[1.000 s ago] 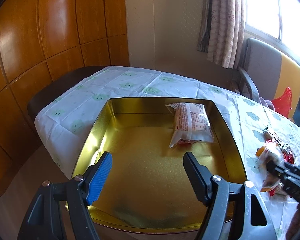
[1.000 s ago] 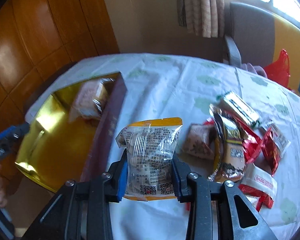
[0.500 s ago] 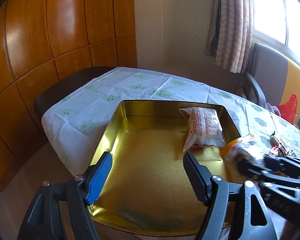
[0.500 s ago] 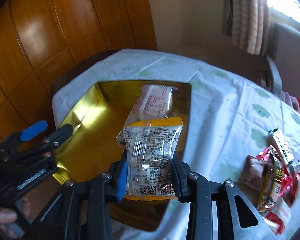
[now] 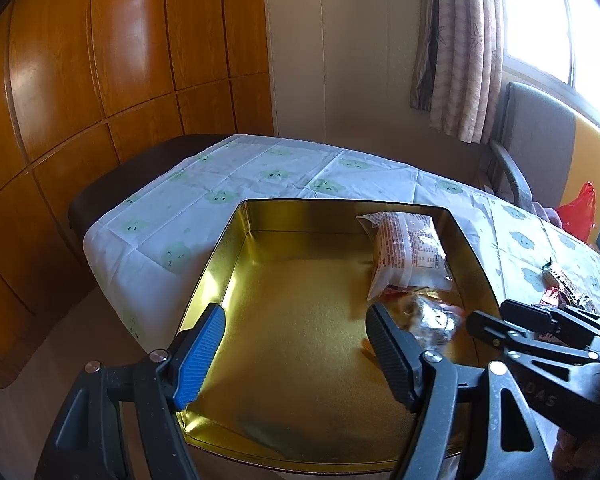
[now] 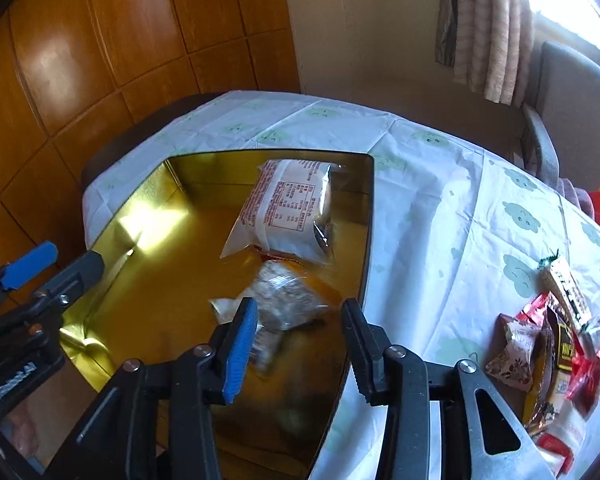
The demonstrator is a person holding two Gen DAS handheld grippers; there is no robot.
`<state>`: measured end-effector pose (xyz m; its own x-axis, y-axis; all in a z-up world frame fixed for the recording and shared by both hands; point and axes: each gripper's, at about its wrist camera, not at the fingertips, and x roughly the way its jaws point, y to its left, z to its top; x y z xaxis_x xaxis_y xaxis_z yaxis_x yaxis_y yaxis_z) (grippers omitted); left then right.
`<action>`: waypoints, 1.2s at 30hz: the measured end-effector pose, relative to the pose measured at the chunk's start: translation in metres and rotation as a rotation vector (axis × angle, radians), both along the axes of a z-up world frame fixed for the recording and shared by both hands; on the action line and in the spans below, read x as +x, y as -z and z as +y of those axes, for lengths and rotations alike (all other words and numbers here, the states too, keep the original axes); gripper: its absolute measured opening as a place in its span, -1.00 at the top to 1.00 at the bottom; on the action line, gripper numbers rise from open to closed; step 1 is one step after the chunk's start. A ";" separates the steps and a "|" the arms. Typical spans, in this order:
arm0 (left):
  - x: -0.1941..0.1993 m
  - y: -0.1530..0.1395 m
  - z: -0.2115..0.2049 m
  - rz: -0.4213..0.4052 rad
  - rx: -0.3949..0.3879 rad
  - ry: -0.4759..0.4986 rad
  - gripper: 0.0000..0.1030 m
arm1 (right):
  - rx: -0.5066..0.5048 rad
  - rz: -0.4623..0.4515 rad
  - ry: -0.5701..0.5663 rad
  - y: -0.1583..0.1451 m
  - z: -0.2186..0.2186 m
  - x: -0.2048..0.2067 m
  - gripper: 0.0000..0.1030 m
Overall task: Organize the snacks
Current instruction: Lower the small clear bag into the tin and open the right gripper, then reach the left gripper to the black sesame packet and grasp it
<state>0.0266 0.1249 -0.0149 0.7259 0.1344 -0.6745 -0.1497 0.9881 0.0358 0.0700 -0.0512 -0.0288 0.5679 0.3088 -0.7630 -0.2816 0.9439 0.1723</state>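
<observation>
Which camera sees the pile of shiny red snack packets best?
The right wrist view. The pile of shiny red and gold snack packets lies spread out on the white tablecloth at the right edge, so you can tell single packets apart. The left wrist view catches only a few packets peeking out behind the other gripper.

I count one shallow gold-coloured rectangular metal tin (image 6: 364, 216) on the one table under a white tablecloth printed with pale green clouds (image 6: 440, 208). Inside the tin I see two snack packets: one clear and white packet with red print (image 6: 288, 212) at about one o'clock, and one blurred clear packet with an orange edge (image 6: 284, 304) at about five o'clock. At three o'clock from the tin lies one heap of red, brown and white wrapped snacks (image 6: 552, 344); I make out at least five, the exact number unclear
</observation>
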 end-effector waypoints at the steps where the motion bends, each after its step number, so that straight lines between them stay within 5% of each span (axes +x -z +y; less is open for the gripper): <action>1: 0.000 -0.001 -0.001 -0.002 0.002 0.002 -0.44 | 0.009 -0.005 0.009 -0.002 -0.002 -0.002 0.13; 6: -0.002 -0.003 -0.006 -0.011 0.009 0.021 -0.44 | 0.063 -0.036 0.053 -0.013 -0.018 -0.015 -0.10; 22: -0.010 -0.013 -0.040 -0.024 0.043 0.140 -0.44 | 0.064 -0.090 0.182 -0.025 -0.073 -0.052 -0.32; 36: -0.008 -0.014 -0.120 0.012 0.047 0.443 -0.44 | 0.036 -0.031 0.431 -0.003 -0.171 -0.100 -0.38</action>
